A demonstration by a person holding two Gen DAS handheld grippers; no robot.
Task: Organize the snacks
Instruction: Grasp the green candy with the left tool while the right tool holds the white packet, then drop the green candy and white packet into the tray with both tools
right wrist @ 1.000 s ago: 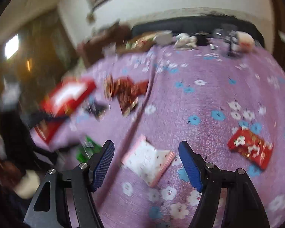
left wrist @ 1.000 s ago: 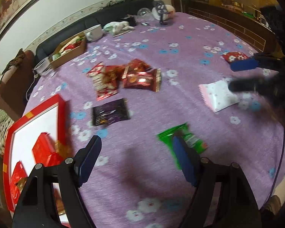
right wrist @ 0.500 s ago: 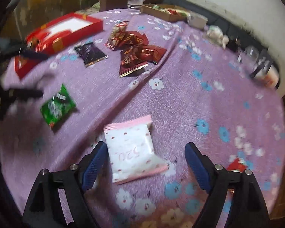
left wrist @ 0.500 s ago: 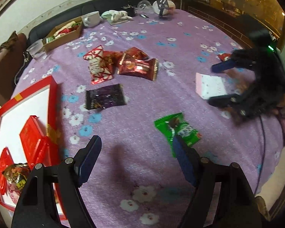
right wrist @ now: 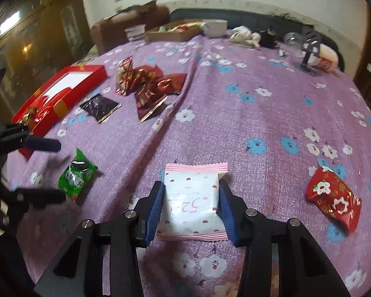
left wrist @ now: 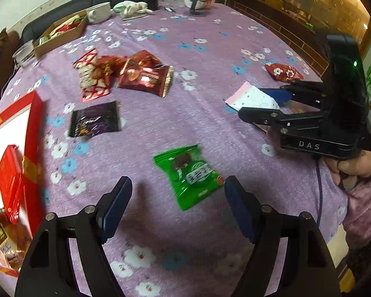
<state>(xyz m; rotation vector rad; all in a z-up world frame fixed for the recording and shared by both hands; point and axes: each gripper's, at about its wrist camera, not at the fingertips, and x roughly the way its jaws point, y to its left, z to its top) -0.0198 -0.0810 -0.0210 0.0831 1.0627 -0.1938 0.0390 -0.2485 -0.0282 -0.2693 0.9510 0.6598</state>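
Pink packet (right wrist: 193,203) edges behind tongs (right wrist: 191,199)

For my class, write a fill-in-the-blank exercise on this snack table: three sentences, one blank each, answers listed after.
1. The right gripper has just been closing on the white and ____ packet.
2. The open left gripper hovers over the ____ packet.
3. The box at the table's edge is ____.

Missing words: pink; green; red

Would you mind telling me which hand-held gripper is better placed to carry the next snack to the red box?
Right: the right hand-held gripper has just closed on the pink-and-white packet; the left hand-held gripper is open.
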